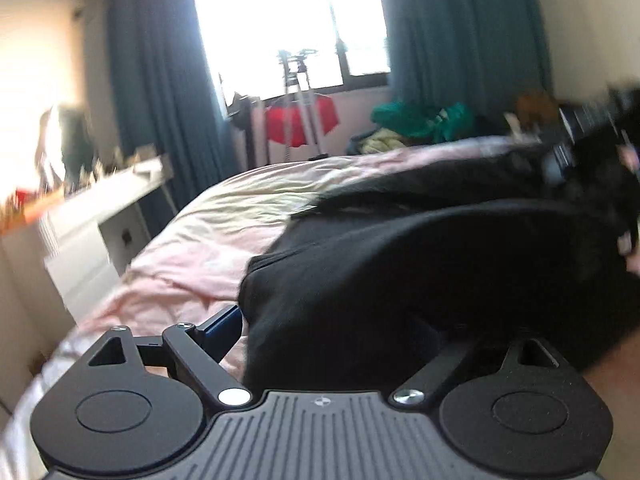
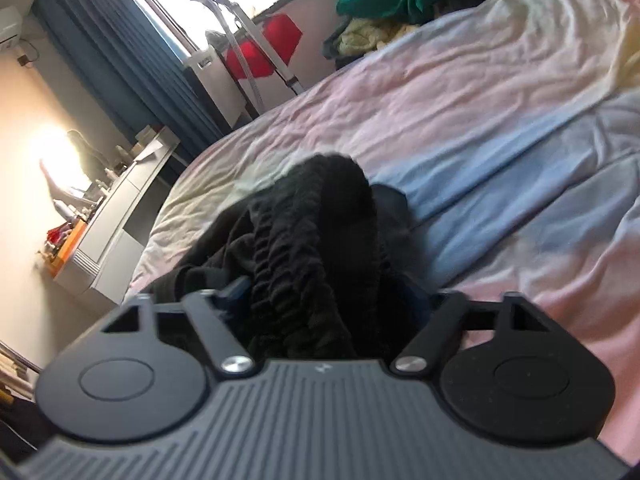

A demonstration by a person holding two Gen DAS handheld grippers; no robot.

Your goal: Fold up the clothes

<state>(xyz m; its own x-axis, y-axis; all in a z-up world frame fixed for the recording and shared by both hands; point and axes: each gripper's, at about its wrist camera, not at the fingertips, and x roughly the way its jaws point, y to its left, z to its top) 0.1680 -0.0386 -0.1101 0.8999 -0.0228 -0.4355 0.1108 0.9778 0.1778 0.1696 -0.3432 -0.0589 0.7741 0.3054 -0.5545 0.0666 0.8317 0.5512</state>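
Bunching between each gripper's fingers, black garment [image 1: 420,248] drapes over the bed [image 2: 460,92].

A bright window [image 1: 288,28] is flanked by dark blue curtains [image 1: 156,80]. A white desk [image 1: 100,216] is set beside the bed [image 2: 460,92], and a drying rack [image 1: 300,108] is seen below the window.

Home bedroom: rumpled bed [image 2: 440,92], curtains [image 1: 156,80], dresser [image 1: 100,216].
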